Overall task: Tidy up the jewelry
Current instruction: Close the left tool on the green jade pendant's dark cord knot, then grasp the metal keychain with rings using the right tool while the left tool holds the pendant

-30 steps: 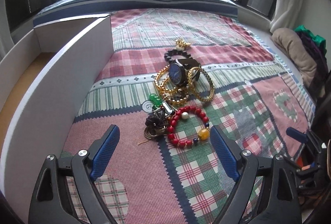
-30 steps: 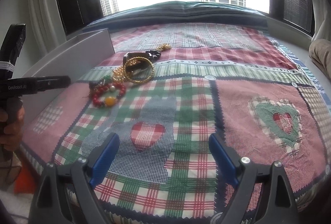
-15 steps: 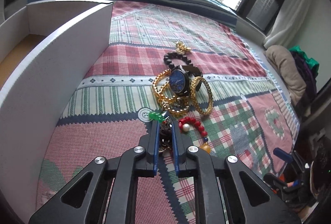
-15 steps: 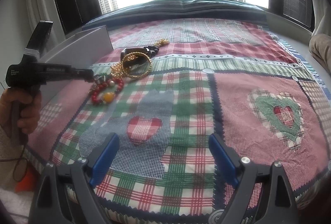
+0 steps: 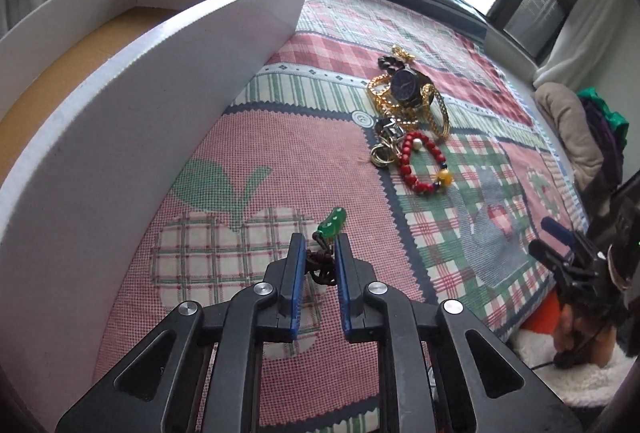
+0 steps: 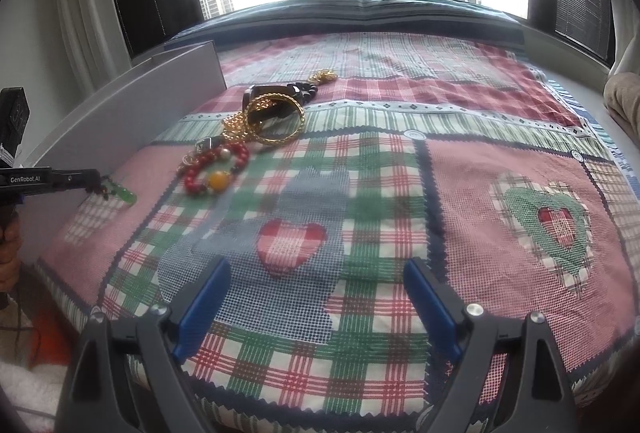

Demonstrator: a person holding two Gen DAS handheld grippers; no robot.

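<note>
My left gripper (image 5: 320,245) is shut on the dark cord of a green jade pendant (image 5: 333,223) and holds it above the patchwork quilt, near the white box (image 5: 120,105); the pendant also shows in the right wrist view (image 6: 122,193). The rest of the jewelry lies in a pile: a red bead bracelet (image 5: 420,165), a silver keyring piece (image 5: 384,145), gold chain bangles (image 5: 434,113), a blue-faced watch (image 5: 405,85) and a black bead bracelet (image 5: 390,61). My right gripper (image 6: 316,297) is open and empty over the quilt's near edge.
The white box has a brown floor (image 5: 60,73) and stands along the quilt's left side. A beige cushion and clothes (image 5: 572,121) lie at the far right. The quilt (image 6: 400,173) spreads over the bed below the window.
My left gripper closed on the pendant's cord in the pile, then pulled back and left toward the box with it. The right gripper has stayed open and almost still.
</note>
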